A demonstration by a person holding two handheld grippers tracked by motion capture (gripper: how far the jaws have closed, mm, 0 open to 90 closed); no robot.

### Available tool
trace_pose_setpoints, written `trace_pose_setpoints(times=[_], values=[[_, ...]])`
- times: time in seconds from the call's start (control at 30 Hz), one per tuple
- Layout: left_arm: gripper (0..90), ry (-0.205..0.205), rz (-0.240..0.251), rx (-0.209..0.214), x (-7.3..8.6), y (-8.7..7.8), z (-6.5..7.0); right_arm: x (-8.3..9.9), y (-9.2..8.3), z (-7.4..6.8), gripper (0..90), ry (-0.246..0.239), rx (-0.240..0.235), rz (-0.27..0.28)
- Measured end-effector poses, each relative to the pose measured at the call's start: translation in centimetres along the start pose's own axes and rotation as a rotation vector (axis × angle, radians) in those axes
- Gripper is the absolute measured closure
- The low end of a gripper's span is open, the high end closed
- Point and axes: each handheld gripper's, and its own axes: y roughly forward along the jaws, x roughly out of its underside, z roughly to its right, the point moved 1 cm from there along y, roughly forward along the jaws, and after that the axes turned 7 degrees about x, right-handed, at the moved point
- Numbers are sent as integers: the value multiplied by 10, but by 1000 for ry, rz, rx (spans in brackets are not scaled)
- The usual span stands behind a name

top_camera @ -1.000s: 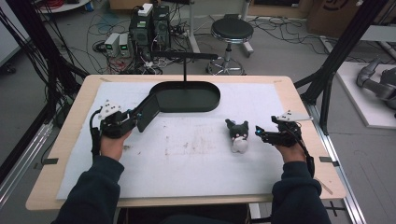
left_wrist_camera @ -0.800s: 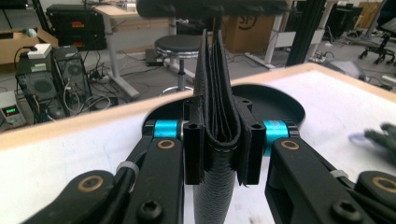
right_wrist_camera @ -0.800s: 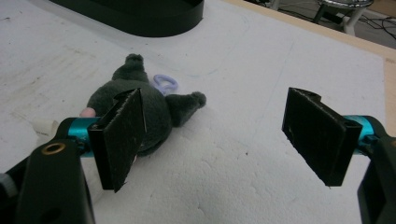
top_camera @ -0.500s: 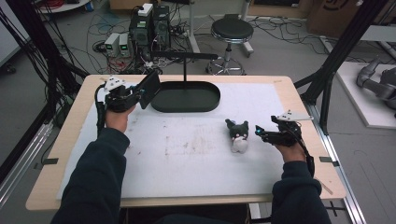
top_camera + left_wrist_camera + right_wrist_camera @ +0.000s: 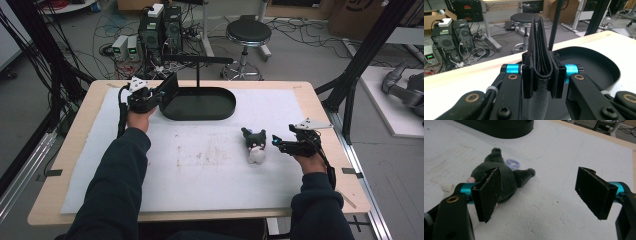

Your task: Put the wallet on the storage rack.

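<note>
My left gripper (image 5: 159, 95) is at the far left of the table, shut on a black folded flat piece (image 5: 168, 88) that stands on edge against the left end of the black oval tray (image 5: 220, 112). In the left gripper view the folded piece (image 5: 539, 47) is squeezed upright between the jaws of that gripper (image 5: 541, 72), with the tray (image 5: 599, 62) just beyond. A dark grey and white plush toy (image 5: 255, 145) lies on the white mat. Just right of it my right gripper (image 5: 276, 144) rests open; its jaws (image 5: 541, 187) stand wide, with the plush (image 5: 506, 177) behind the left one.
A thin black post (image 5: 198, 75) with a crossbar (image 5: 197, 60) rises from the tray. A small lilac loop (image 5: 513, 163) lies at the plush. The white mat (image 5: 200, 170) covers most of the wooden table (image 5: 320, 100). Computers, cables and a stool (image 5: 248, 35) stand on the floor beyond.
My left hand has carried the black folded piece away from the person, from beside the tray's near left up to its far left end. The right hand and the plush have stayed put.
</note>
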Motion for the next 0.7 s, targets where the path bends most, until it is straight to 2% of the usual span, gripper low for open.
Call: trace_pose_setpoints(times=[0.13,0.3,0.37,0.47,0.63,0.7], values=[[756,16,-24,-18,5,16,-1,0,0,1,218,-3,0,1],[757,55,-42,-70,7,30,-5,1,0,0,218,4,0,-3],[757,59,-58,-68,11,35,-6,1,0,0,218,6,2,-5],[756,82,-111,-60,17,40,-5,1,0,1,218,6,10,-4],[730,38,-126,-24,18,41,-2,2,-1,1,218,7,14,0],[667,-1,-127,3,17,39,1,1,-2,0,218,2,12,0]])
